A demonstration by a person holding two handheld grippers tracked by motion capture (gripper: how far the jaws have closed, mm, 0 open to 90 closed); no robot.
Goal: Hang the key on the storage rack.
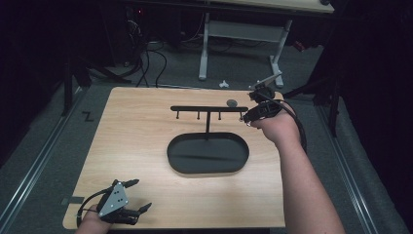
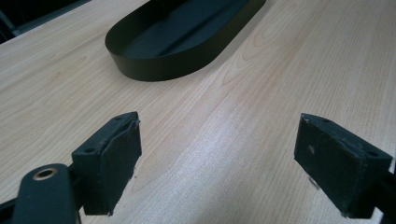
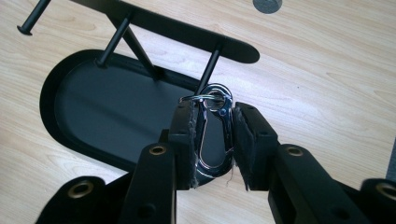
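A silver carabiner (image 3: 212,140) with its key ring sits clamped between the jaws of the right gripper (image 3: 212,142), the ring right at the end peg of the black rack (image 3: 187,35), above the oval tray (image 3: 65,88). The left gripper (image 2: 217,158) rests near the worktop's (image 1: 136,146) front corner, jaws wide and empty.

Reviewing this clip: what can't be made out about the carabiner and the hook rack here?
- carabiner: right gripper view, its sides covered by the right gripper's pads.
- key ring on a rack peg or only beside it: overlap hides it.
- High view: carabiner too small, behind the hand.
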